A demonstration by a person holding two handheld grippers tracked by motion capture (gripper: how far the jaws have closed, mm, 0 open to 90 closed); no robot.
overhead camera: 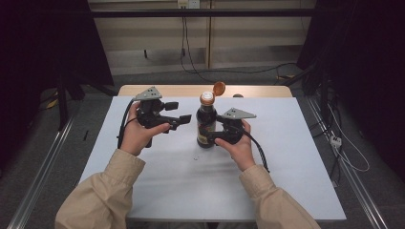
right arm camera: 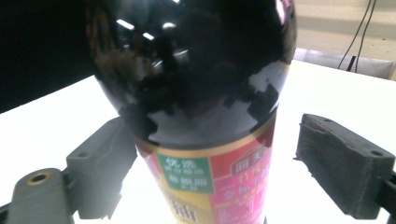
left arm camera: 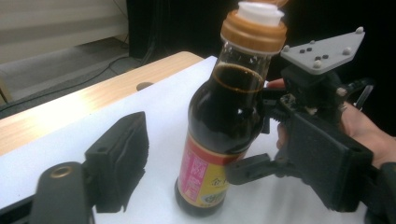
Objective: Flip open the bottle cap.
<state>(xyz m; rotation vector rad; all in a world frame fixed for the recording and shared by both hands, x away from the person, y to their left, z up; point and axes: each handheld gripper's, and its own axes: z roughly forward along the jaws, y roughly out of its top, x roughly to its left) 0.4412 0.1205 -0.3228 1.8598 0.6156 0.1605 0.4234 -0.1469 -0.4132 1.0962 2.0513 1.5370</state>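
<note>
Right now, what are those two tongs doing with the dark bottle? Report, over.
Left tongs open, clear of sauce bottle. Right tongs open around it, one pad apart. Bottle upright, flip cap open. White table, nothing blocking.

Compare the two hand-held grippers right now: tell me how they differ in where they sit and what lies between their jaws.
The right hand-held gripper has the soy sauce bottle between its jaws, with a gap visible at one pad; the left hand-held gripper stands clear beside the bottle, nothing between its jaws. The right sits low at the bottle's label, the left higher. Both are open.
</note>
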